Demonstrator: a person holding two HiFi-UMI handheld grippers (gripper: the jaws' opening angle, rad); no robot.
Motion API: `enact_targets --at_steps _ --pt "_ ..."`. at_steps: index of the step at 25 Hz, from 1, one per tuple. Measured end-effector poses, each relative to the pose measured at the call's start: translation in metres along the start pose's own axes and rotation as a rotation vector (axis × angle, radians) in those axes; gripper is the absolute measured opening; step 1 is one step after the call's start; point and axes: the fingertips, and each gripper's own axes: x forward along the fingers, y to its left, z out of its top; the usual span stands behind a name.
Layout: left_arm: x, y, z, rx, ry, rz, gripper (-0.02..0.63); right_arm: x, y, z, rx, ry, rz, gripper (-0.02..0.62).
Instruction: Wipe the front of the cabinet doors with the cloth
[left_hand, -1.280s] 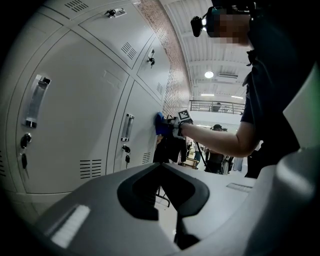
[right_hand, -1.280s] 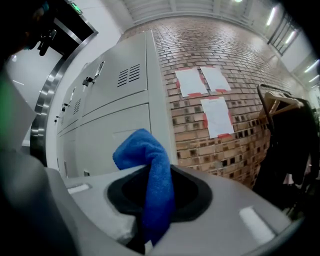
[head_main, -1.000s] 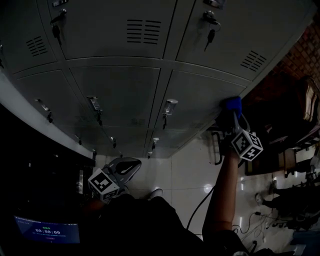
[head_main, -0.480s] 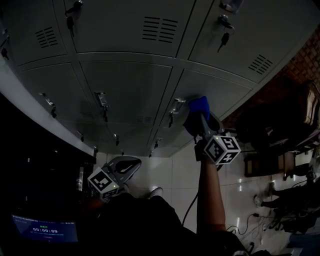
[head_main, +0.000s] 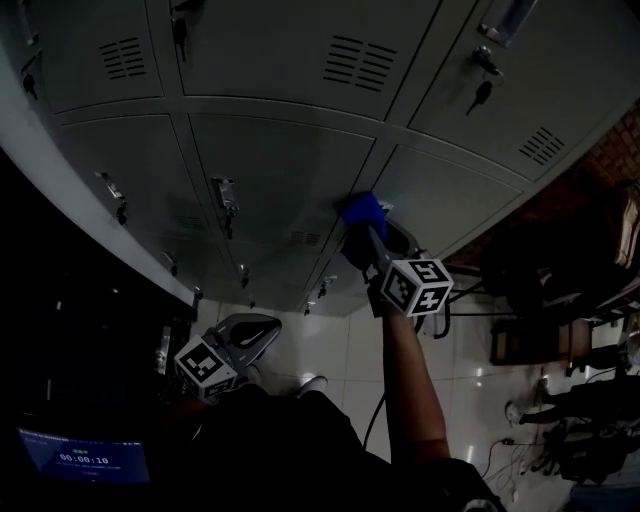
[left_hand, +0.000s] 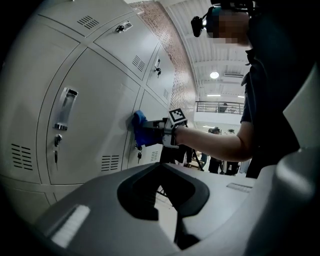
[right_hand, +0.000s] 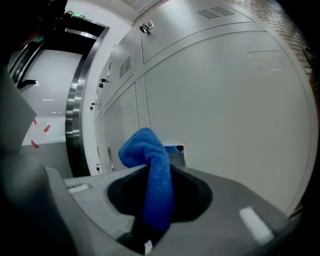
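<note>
Swept leftward along the lower cabinet door (head_main: 450, 195) to its latch edge, pinching the cloth (head_main: 360, 212) in the right gripper (head_main: 367, 235) against the metal ahead of the jaws, with the next door (head_main: 270, 170) just left and the left gripper (head_main: 258, 332) closed on nothing, low.

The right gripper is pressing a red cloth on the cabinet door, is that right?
No, the cloth is blue, not red; the right gripper view shows it. The right gripper does press it on the cabinet door.
</note>
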Motion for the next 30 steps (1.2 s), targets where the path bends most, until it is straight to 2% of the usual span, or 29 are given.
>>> enact_targets --at_steps 7,16,30 --pt "0.001 -0.001 0.001 -0.005 0.003 0.004 0.002 -0.006 -0.015 0.0 -0.019 0.015 -0.012 0.083" --pt "0.019 -0.007 0.0 0.002 0.013 -0.023 0.002 -0.04 -0.067 0.001 0.027 -0.005 -0.102 0.083" --pt "0.047 -0.015 -0.002 0.005 0.025 -0.056 0.002 -0.105 -0.158 0.002 0.038 -0.023 -0.28 0.083"
